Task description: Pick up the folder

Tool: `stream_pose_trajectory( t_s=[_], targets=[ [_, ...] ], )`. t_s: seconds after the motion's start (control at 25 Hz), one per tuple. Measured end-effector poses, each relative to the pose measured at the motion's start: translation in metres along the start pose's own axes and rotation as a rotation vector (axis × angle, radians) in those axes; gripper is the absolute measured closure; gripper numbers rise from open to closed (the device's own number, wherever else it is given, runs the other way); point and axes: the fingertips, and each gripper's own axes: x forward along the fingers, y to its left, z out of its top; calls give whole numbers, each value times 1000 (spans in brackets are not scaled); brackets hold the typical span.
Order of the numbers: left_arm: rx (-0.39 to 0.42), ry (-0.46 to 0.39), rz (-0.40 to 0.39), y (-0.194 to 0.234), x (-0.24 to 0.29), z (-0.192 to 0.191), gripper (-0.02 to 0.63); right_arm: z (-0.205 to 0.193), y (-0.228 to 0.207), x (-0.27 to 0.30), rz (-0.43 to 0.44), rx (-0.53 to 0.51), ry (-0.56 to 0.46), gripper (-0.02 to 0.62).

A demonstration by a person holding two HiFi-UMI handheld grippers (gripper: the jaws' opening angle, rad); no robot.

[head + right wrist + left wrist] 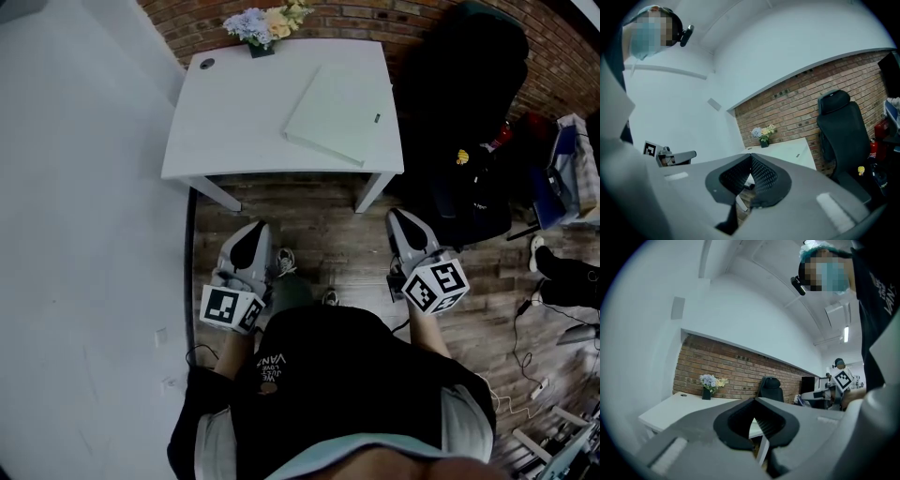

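Note:
A pale green folder (338, 113) lies flat and closed on the right half of a white desk (225, 122), turned slightly off the desk's edges. Both grippers hang in front of the desk's near edge, above the wooden floor, well short of the folder. My left gripper (250, 236) is shut and holds nothing; in its own view its tips (754, 401) meet with the desk beyond them. On the other side my right gripper (403, 221) is likewise shut and empty, its tips (751, 156) pointing towards the desk, where the folder (794, 150) shows as a thin slab.
A dark vase of pale flowers (263, 24) stands at the desk's back edge against a brick wall (394, 19). A black office chair (469, 103) stands right of the desk, with bags and cables on the floor beyond it. A white wall (75, 187) runs along the left.

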Motion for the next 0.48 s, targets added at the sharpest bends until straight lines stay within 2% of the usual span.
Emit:
stream_pose_trajectory(
  t_s=[0.48],
  targets=[
    [22, 16, -111, 70, 53, 15, 606, 12, -2, 67, -100, 23, -38, 597]
  ],
)
